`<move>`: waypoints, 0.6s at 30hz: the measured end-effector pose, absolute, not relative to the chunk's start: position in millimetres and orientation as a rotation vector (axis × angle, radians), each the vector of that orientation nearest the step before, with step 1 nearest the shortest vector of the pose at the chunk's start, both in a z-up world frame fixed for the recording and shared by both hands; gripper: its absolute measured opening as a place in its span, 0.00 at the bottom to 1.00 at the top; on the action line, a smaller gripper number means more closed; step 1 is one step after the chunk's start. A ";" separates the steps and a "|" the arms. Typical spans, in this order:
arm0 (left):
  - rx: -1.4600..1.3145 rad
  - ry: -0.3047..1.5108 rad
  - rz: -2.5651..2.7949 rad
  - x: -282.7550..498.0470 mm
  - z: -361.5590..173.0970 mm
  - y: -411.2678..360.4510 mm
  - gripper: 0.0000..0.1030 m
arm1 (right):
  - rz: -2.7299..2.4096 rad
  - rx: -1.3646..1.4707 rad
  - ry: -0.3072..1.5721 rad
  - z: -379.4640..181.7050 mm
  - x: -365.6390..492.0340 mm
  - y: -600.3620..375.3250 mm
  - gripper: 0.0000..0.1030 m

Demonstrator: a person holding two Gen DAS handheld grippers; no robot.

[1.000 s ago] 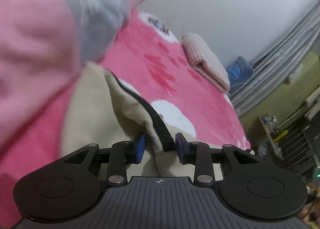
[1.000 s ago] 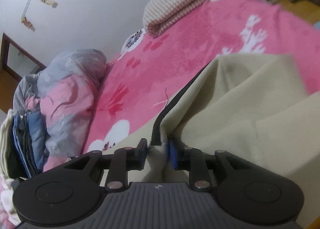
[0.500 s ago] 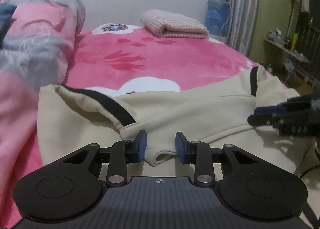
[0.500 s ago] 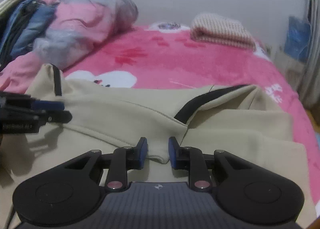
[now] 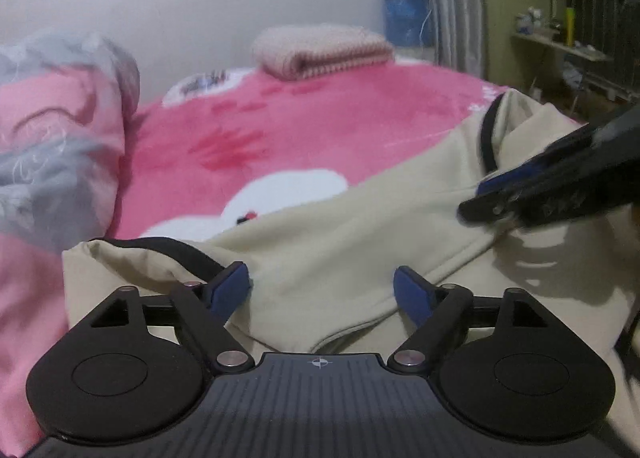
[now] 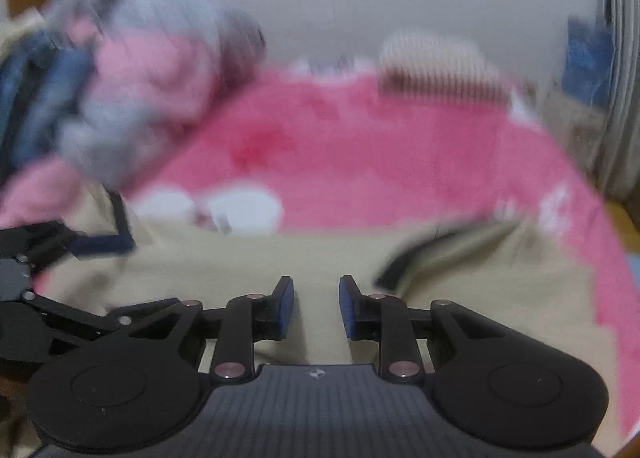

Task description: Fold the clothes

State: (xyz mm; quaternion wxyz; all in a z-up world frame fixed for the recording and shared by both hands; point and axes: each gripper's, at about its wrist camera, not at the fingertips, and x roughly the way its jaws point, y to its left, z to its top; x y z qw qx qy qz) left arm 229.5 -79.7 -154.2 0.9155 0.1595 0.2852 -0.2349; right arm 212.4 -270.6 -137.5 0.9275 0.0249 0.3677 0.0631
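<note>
Left hand-held gripper [image 5: 322, 290]: wide open, empty | right hand-held gripper [image 6: 316, 306]: partly open, empty | beige garment [image 5: 340, 234]: directly beneath both, long axis left-right on bed [image 5: 320, 118]

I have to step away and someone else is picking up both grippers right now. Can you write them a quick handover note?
Left hand-held gripper: open, hovering over the near edge of the beige garment, gripping nothing.
Right hand-held gripper: open with a narrower gap, also over the garment, gripping nothing.
The garment, beige with black trim, lies spread on the pink blanket, its near edge doubled over. A folded checked cloth sits at the far end, a bundled quilt on the left.
Done: garment laid down and let go.
Left: the folds themselves; the right view is blurred, so check the layout first.
</note>
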 end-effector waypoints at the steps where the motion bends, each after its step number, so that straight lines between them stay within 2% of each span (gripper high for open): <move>1: 0.328 0.584 -0.486 229.1 -154.1 -79.2 0.80 | 0.129 0.039 0.753 -138.6 211.3 -269.2 0.27; 10: 0.231 0.535 -0.458 243.1 -119.6 -52.0 0.79 | 0.150 0.049 0.749 -135.6 205.0 -272.8 0.27; 15: 0.002 0.735 -0.338 292.0 -145.9 -0.1 0.79 | 0.142 0.051 0.736 -137.0 204.7 -271.0 0.27; 16: -0.087 0.744 -0.352 294.9 -149.3 15.8 0.76 | 0.142 0.057 0.735 -137.1 204.5 -271.7 0.27; 17: -0.108 0.739 -0.351 292.7 -148.7 22.2 0.69 | 0.142 0.064 0.734 -137.2 204.3 -272.4 0.27; 18: -0.122 0.732 -0.347 290.1 -147.6 27.6 0.68 | 0.143 0.066 0.733 -137.5 204.0 -272.9 0.27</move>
